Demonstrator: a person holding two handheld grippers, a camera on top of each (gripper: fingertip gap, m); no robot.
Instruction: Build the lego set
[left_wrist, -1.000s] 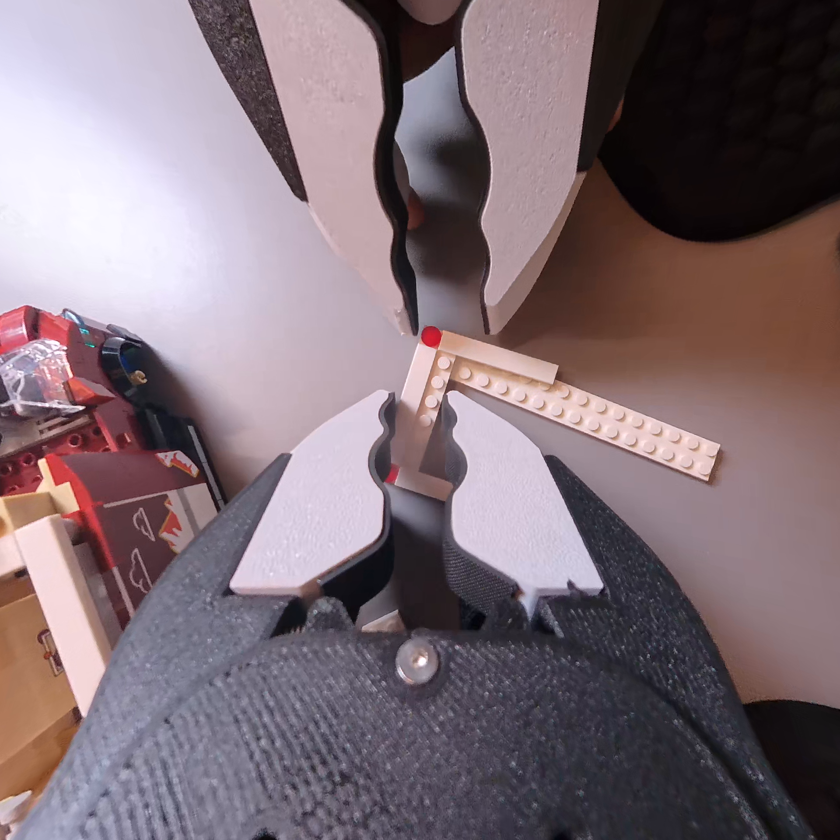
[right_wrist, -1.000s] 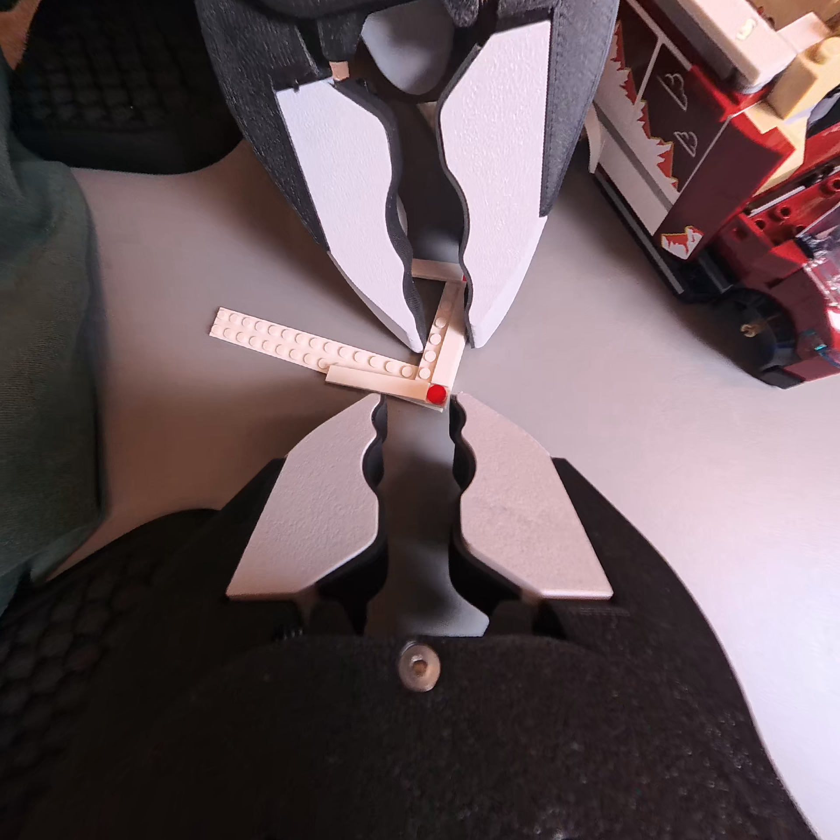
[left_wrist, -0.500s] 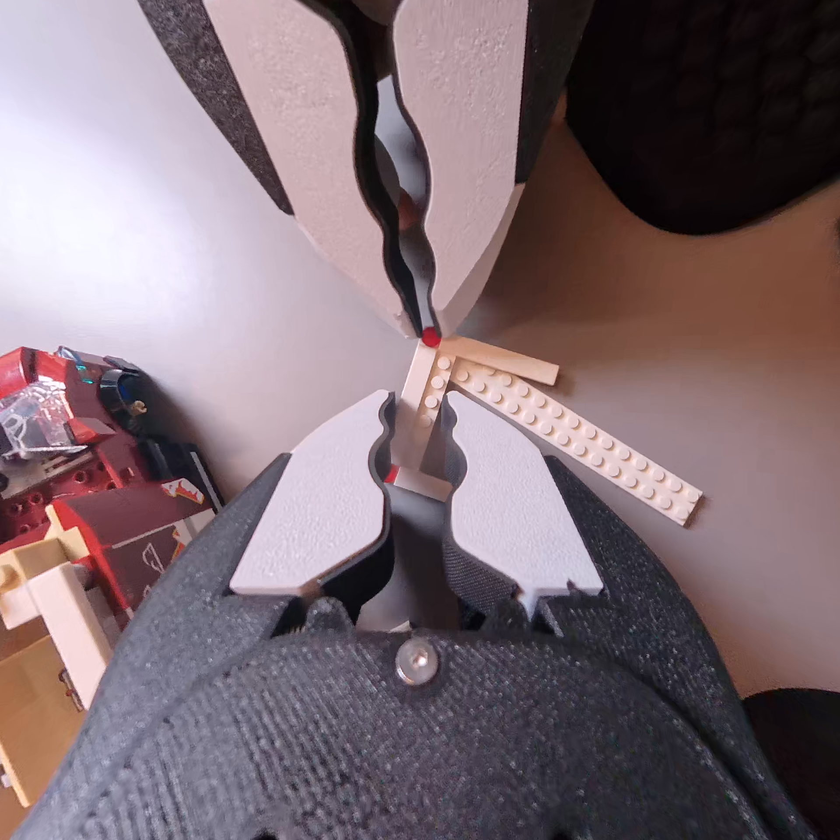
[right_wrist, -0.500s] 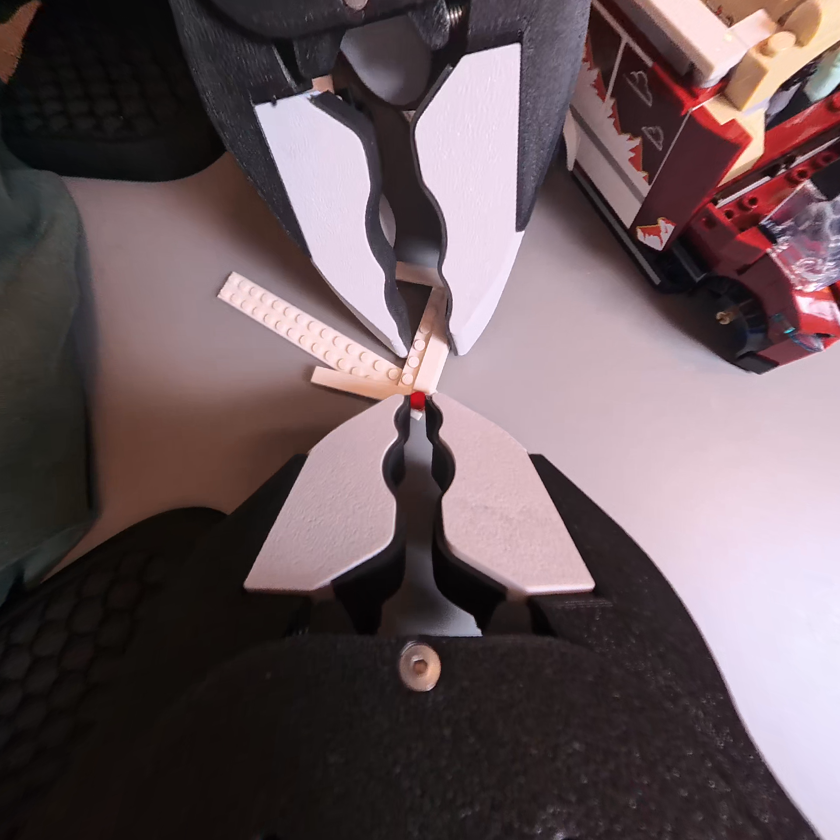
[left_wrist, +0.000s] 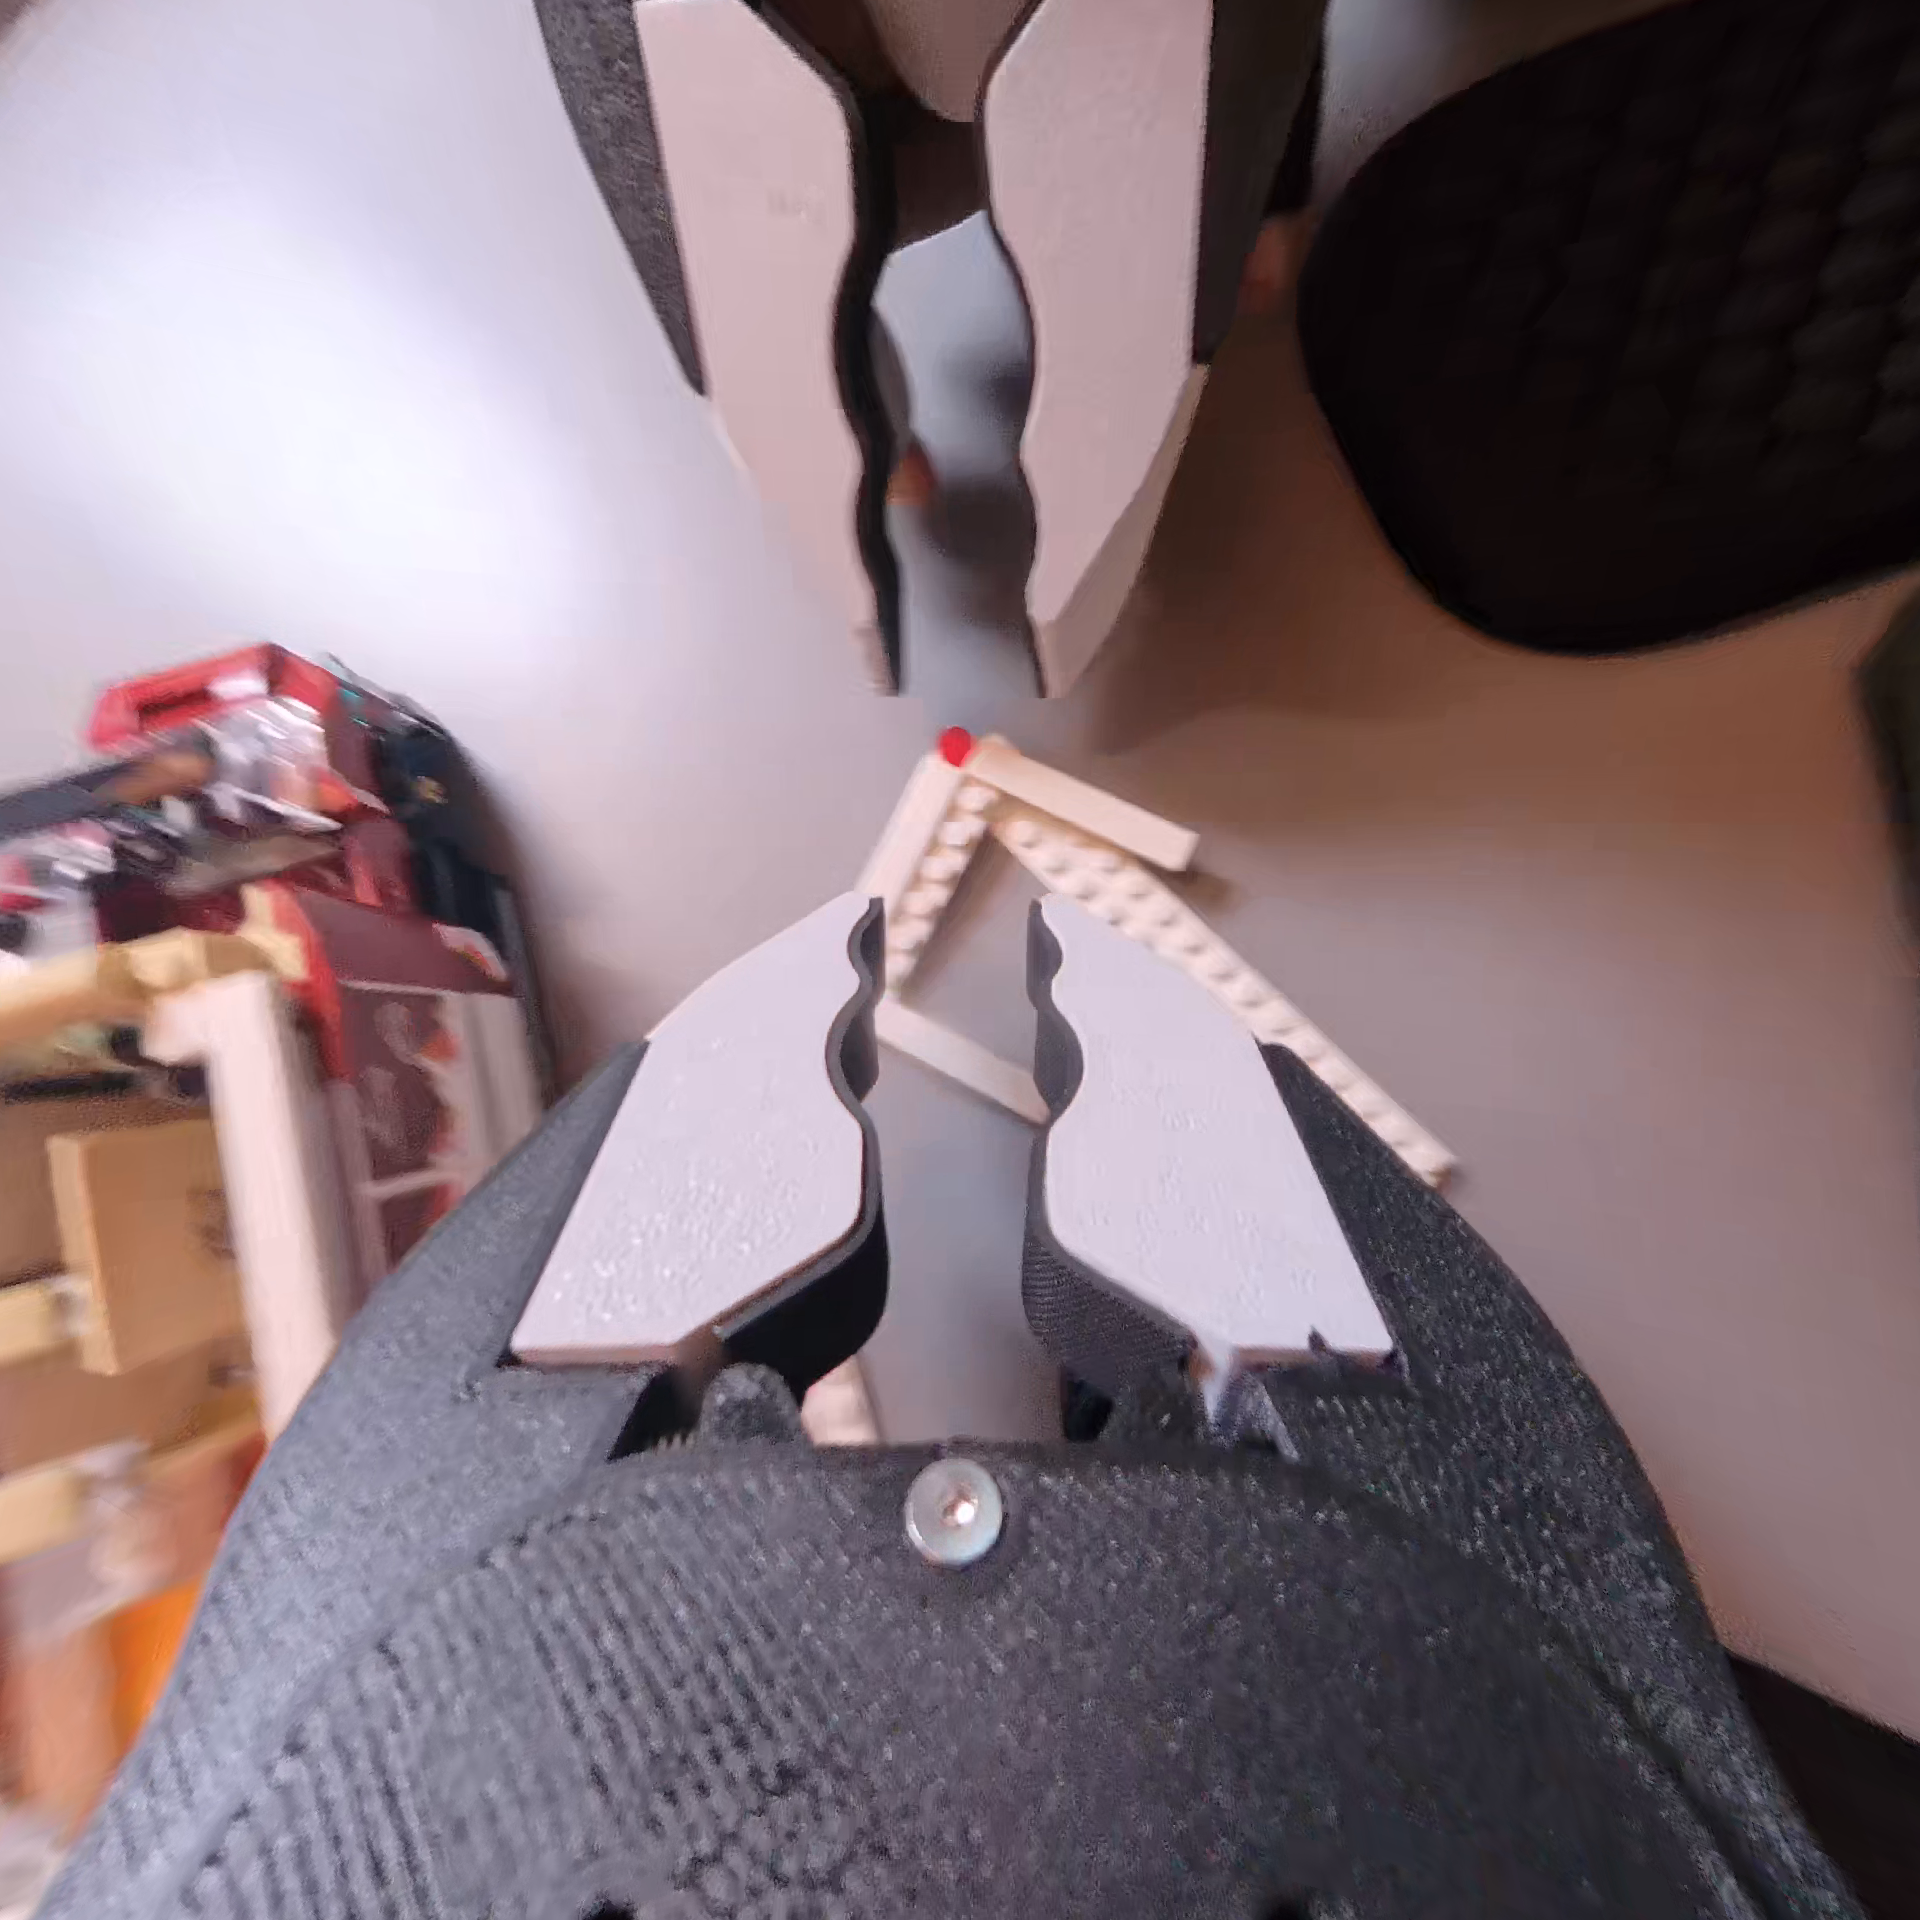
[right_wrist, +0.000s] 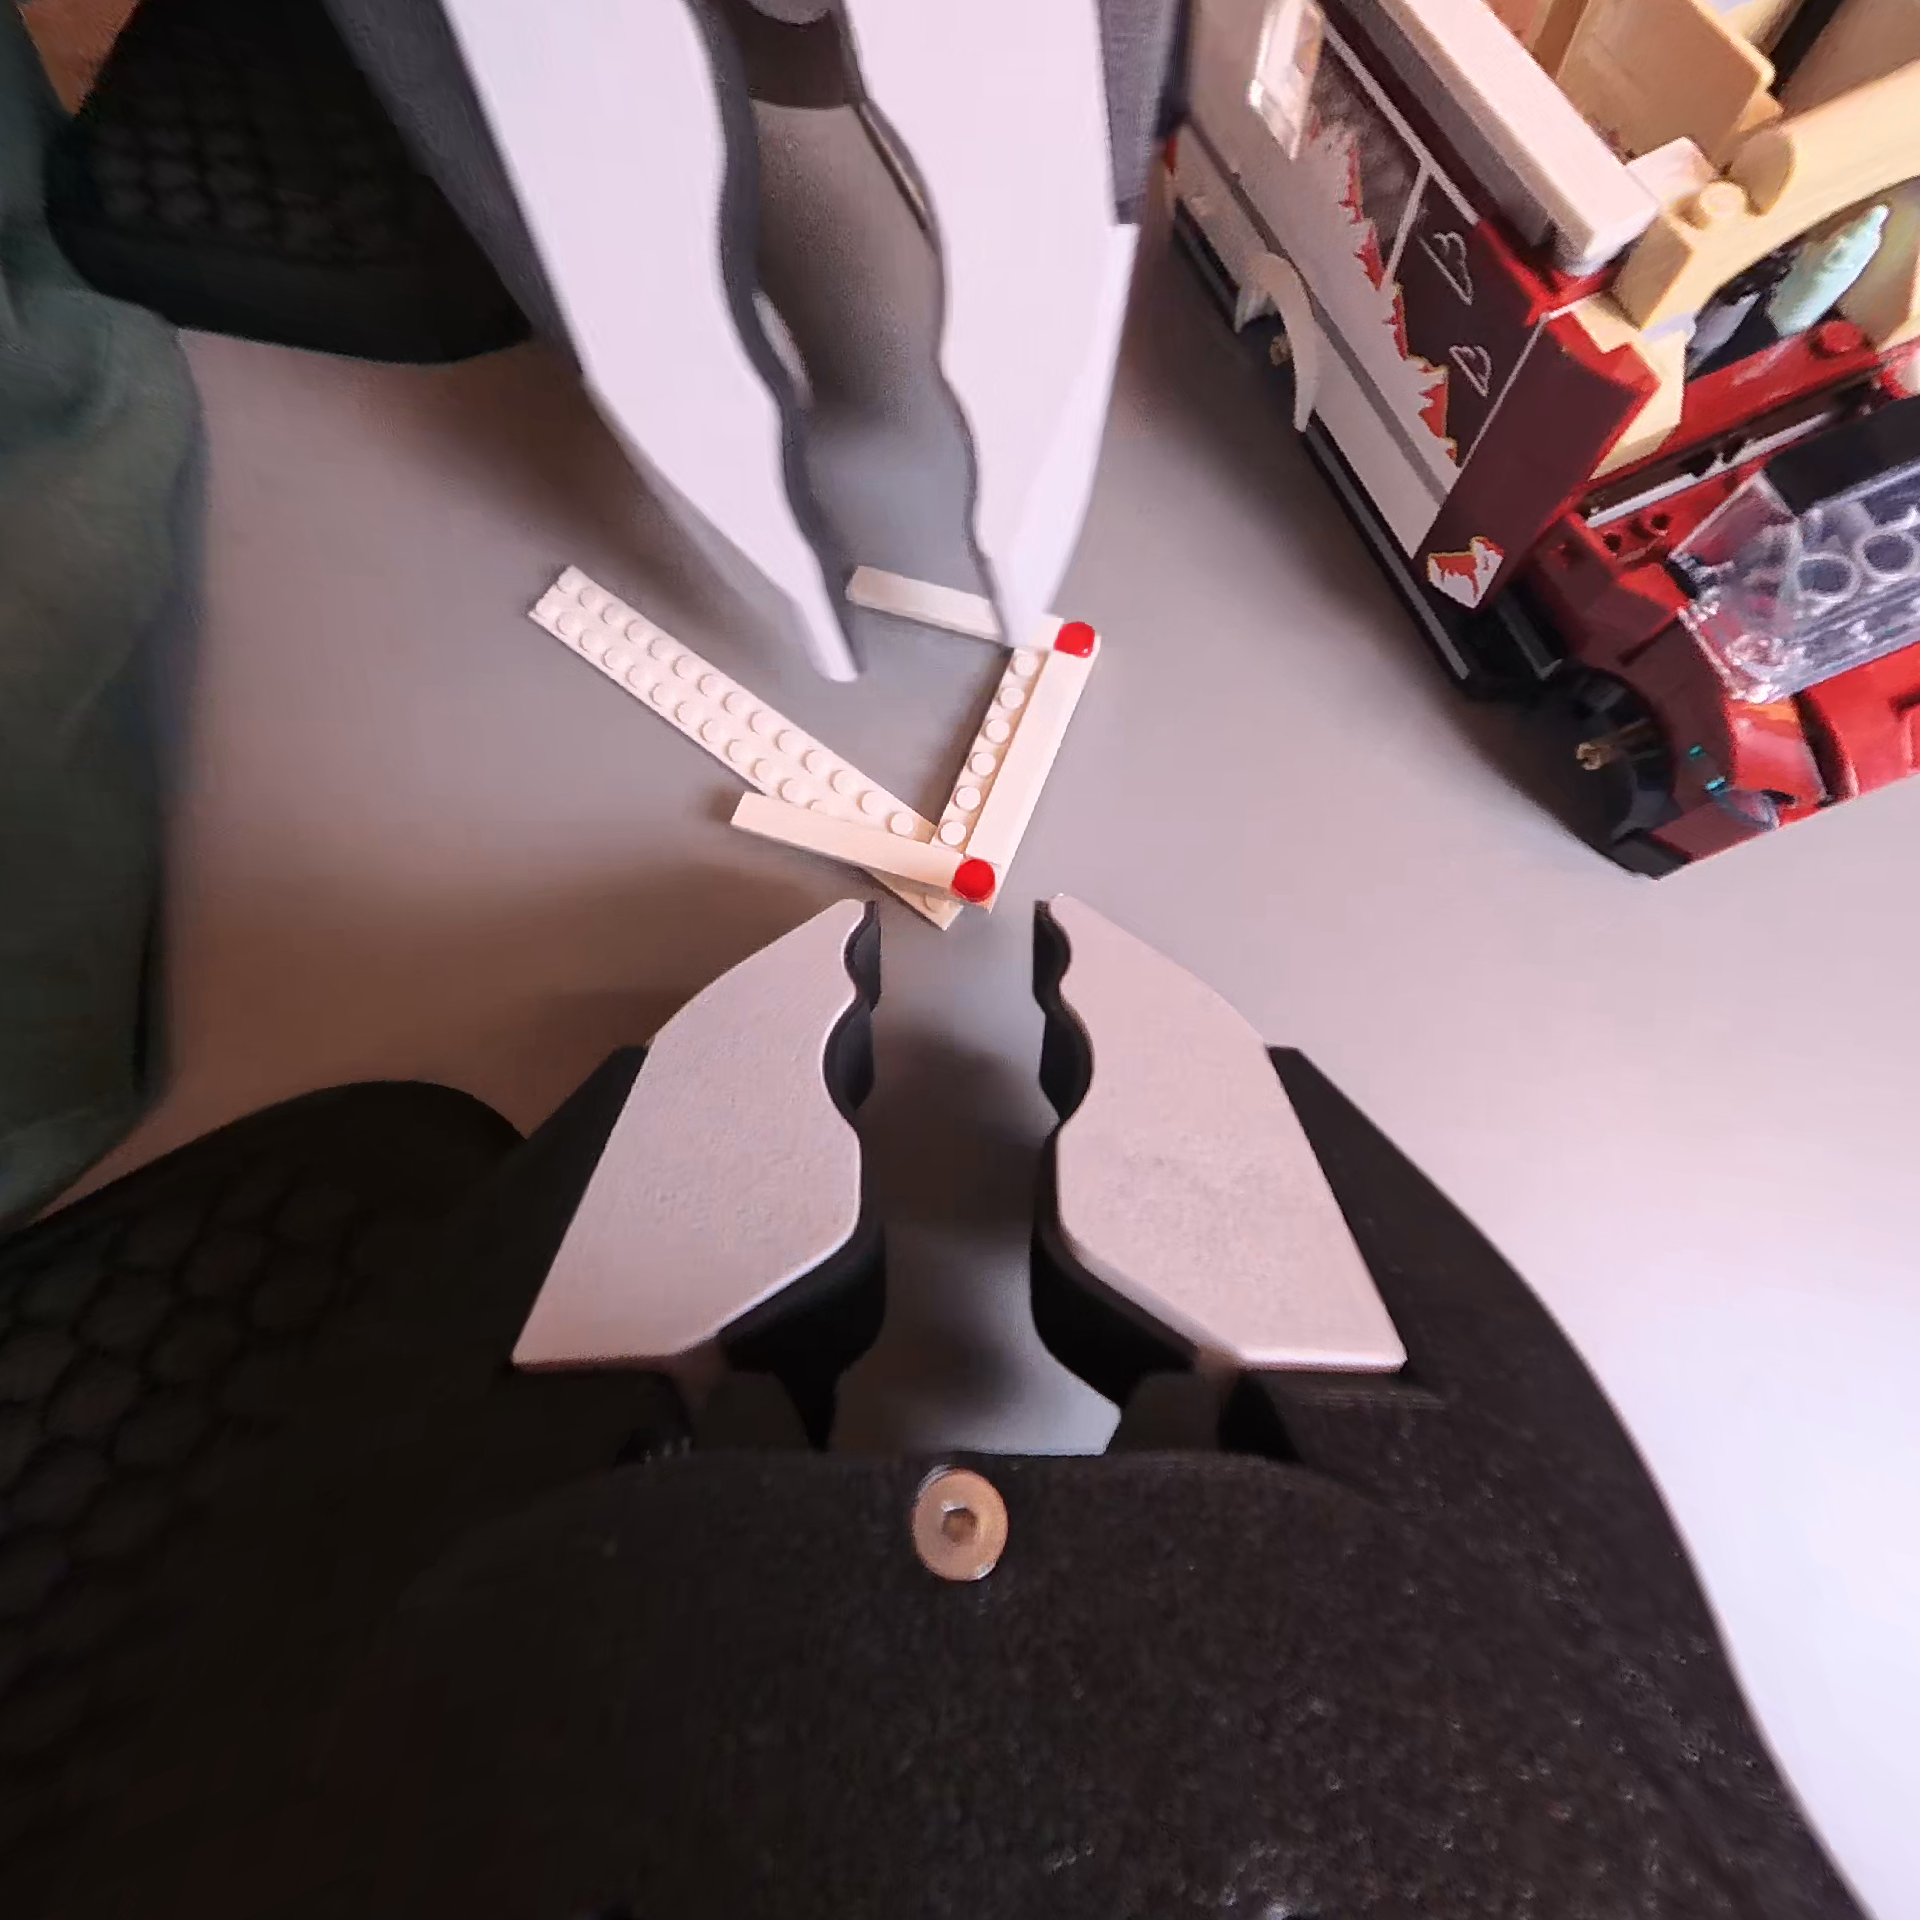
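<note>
Left gripper (left_wrist: 954, 909): jaws parted, nothing clamped – white plate assembly (right_wrist: 997, 748) seen lying between and beyond the tips.
Right gripper (right_wrist: 956, 909): jaws parted, empty; red stud (right_wrist: 974, 879) just beyond, at 12 o'clock.
Assembly: flat on grey table (right_wrist: 1351, 987), released by both.
Brick model (right_wrist: 1621, 416): at 2 o'clock, untouched.
Progress: cannot be judged.

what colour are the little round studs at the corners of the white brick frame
Red round studs on the white brick frame; clearest in the right wrist view.

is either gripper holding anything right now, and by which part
Nothing is held. The left gripper is open above the white brick plates, its fingers clear of them. The right gripper is open too, just short of the corner with the red stud.
</note>
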